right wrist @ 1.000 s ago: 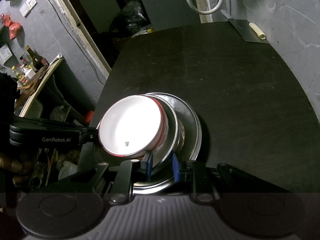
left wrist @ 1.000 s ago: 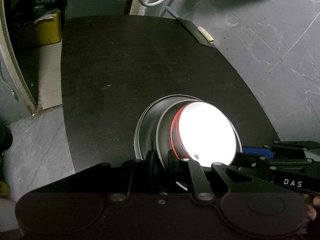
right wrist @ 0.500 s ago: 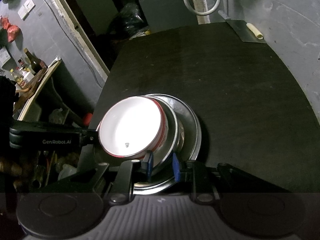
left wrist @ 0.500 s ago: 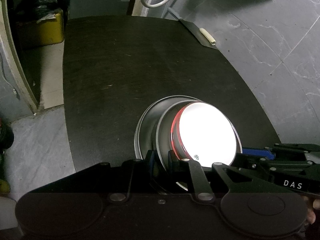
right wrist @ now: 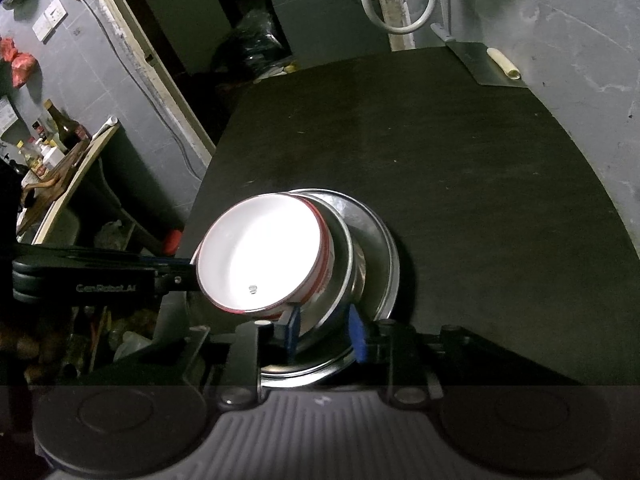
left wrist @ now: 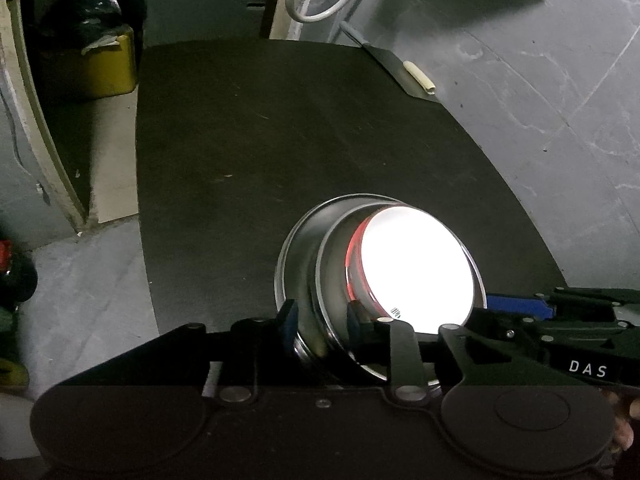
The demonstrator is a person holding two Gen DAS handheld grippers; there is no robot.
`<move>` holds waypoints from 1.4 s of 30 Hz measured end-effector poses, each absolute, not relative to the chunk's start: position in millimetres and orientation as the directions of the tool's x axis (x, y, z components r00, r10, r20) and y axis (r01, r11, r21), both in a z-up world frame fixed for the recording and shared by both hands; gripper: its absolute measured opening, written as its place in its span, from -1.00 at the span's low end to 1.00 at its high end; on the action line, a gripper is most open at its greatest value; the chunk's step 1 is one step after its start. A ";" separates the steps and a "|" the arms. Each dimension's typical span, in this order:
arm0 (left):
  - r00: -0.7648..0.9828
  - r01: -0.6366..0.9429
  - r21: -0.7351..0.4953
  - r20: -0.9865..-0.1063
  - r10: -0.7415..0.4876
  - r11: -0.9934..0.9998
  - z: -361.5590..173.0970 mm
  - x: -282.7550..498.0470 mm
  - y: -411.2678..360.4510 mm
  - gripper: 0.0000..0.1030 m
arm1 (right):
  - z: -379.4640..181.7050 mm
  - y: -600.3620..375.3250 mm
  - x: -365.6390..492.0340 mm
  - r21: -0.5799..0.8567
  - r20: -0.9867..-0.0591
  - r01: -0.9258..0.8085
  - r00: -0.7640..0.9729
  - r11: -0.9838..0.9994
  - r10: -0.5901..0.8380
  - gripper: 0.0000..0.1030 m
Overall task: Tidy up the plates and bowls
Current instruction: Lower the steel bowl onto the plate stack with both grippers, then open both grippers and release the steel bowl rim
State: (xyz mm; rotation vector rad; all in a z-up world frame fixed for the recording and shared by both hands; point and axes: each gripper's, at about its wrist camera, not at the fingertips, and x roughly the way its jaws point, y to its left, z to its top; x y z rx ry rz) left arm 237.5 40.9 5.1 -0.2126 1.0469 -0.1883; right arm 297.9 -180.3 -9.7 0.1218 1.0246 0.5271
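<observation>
A white bowl with a red rim sits nested in a steel bowl. Both rest on a steel plate near the front edge of the black table. My left gripper straddles the steel bowl's near rim. Its jaws are opening and the pads stand off the metal. My right gripper straddles the stack's wall from the other side, jaws also opening, pads apart from it. Each gripper shows at the edge of the other's view.
A cleaver with a pale roll on it lies at the table's far right corner by the grey wall. A white hose loop hangs behind. A yellow box stands on the floor at left, and a shelf of bottles stands beside the table.
Both grippers' jaws have spread wider and let go of the steel bowl's rim. The stack and both hands have stayed in place.
</observation>
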 end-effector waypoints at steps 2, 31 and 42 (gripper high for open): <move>0.489 0.050 -0.260 -0.835 -0.250 0.964 5.8 236.8 40.4 -0.42 | -9.3 -180.6 298.0 0.336 -0.782 -0.360 0.409 0.870 0.471 -0.37; 0.532 -0.038 -0.176 -0.837 -0.130 0.984 15.7 229.2 43.3 0.42 | -4.8 -192.3 293.7 0.351 -0.756 -0.383 0.423 0.855 0.500 0.15; 0.538 -0.088 -0.149 -0.839 -0.079 0.985 20.6 223.8 44.4 0.83 | -1.4 -200.9 291.9 0.361 -0.739 -0.391 0.434 0.847 0.515 0.44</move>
